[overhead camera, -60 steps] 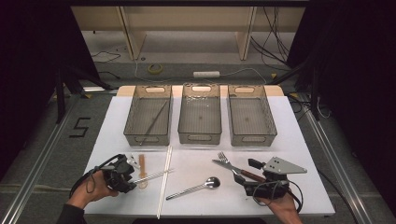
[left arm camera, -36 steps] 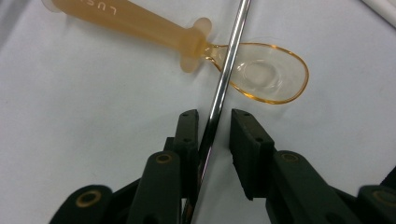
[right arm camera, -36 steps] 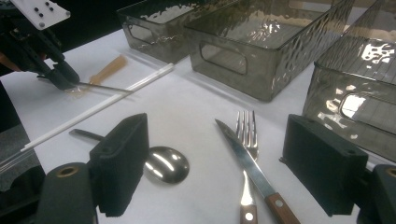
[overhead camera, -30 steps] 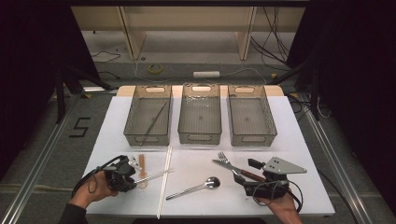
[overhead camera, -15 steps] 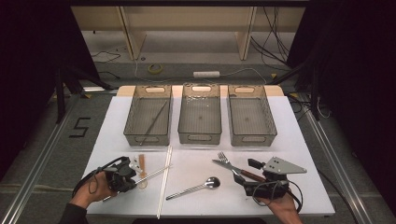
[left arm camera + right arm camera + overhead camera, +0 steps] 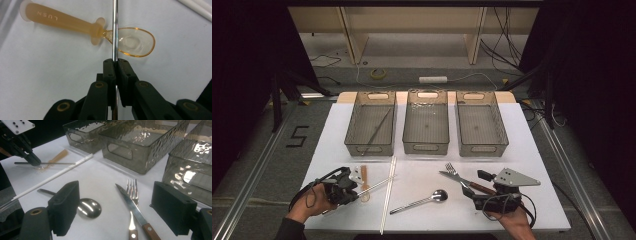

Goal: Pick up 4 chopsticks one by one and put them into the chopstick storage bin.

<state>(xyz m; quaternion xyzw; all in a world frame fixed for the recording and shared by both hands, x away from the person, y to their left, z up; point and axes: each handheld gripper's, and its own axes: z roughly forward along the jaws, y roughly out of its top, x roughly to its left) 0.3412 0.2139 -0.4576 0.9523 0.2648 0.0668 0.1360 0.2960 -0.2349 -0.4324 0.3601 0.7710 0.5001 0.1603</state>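
Left gripper view is showing the left gripper [image 6: 115, 65] with its jaws just finishing closing and now pinching a thin metal chopstick [image 6: 115, 27] near one end. Just past the fingers, the chopstick is crossing an amber plastic spoon [image 6: 87, 27] lying on the white table [image 6: 50, 75]. It is looking light, stiff and slick, probably prone to swivelling in so narrow a pinch; gripping nearer its middle would steady it. The right gripper [image 6: 125, 211] is standing with its jaws wide apart, holding nothing, over a knife [image 6: 132, 207] and a fork [image 6: 132, 195].
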